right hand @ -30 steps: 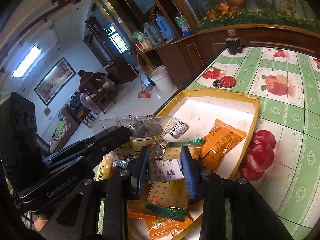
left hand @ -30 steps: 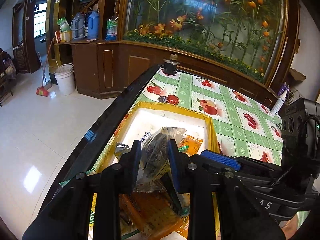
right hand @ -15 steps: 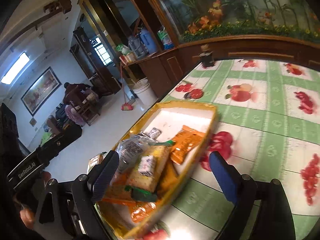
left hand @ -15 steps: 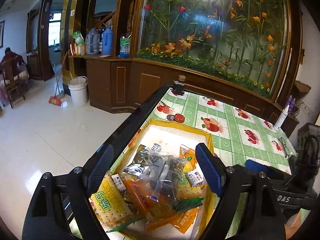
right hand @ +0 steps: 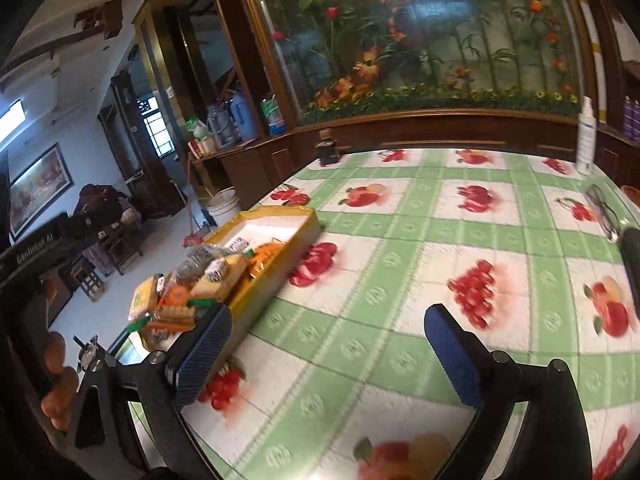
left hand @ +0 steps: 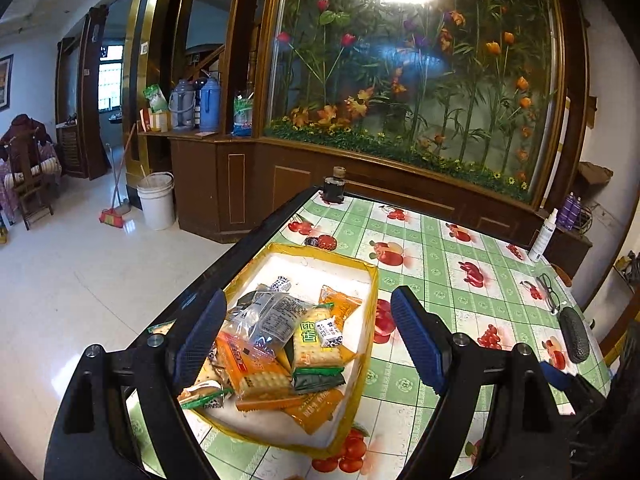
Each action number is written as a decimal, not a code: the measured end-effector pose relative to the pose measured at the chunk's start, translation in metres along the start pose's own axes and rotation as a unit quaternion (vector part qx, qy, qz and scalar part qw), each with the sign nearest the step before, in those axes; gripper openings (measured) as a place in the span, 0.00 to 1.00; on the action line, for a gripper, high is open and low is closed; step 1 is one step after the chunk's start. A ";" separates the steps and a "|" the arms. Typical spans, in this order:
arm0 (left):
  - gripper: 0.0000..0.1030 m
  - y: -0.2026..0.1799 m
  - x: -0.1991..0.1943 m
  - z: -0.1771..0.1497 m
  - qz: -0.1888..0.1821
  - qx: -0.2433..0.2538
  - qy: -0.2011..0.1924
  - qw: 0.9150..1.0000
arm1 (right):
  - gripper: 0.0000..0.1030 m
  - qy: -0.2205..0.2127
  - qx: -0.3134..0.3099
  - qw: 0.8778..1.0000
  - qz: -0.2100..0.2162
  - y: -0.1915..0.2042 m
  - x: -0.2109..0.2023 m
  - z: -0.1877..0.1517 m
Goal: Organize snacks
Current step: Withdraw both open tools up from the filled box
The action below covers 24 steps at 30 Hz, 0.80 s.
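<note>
A yellow-rimmed tray with a white floor sits at the table's left edge and holds a pile of snack packets: orange cracker packs, a clear bag and small wrapped sweets. My left gripper is open and empty, raised above the near end of the tray. My right gripper is open and empty over the tablecloth, to the right of the tray. The snack pile shows at the left of the right wrist view.
The table has a green checked cloth with fruit prints. A dark jar stands at the far corner. A white spray bottle, glasses and a dark case lie at the right. The table edge drops to a tiled floor on the left.
Both grippers opened and let go of their packets, a clear bag on the left and a small white packet on the right, which lie in the tray. Both pulled back; the right swung to the right.
</note>
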<state>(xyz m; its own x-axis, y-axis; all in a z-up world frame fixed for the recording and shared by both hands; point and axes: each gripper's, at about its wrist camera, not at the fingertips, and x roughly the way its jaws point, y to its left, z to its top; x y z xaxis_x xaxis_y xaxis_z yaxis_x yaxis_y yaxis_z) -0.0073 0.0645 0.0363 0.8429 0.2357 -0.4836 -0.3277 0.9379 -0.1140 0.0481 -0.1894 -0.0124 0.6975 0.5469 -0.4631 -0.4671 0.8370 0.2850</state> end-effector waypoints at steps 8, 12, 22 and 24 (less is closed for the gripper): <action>0.82 -0.019 -0.021 -0.018 -0.011 0.006 -0.004 1.000 | 0.95 0.011 0.015 1.000 -0.001 -0.013 -0.020 -0.036; 0.82 -0.028 -0.025 -0.028 -0.016 0.013 0.003 1.000 | 0.95 0.007 0.016 1.000 0.000 -0.016 -0.030 -0.044; 0.82 -0.032 -0.031 -0.042 -0.011 0.027 0.017 0.999 | 0.95 0.014 0.001 1.000 0.001 -0.007 -0.037 -0.052; 0.82 -0.030 -0.033 -0.042 -0.010 0.024 0.016 1.000 | 0.95 0.015 -0.002 1.000 0.000 -0.004 -0.038 -0.052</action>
<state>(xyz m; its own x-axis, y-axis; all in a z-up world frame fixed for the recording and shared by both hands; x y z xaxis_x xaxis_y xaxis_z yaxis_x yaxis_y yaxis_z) -0.0434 0.0178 0.0192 0.8350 0.2101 -0.5086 -0.2897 0.9536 -0.0817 -0.0044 -0.2146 -0.0400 0.6811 0.5464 -0.4874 -0.4699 0.8367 0.2813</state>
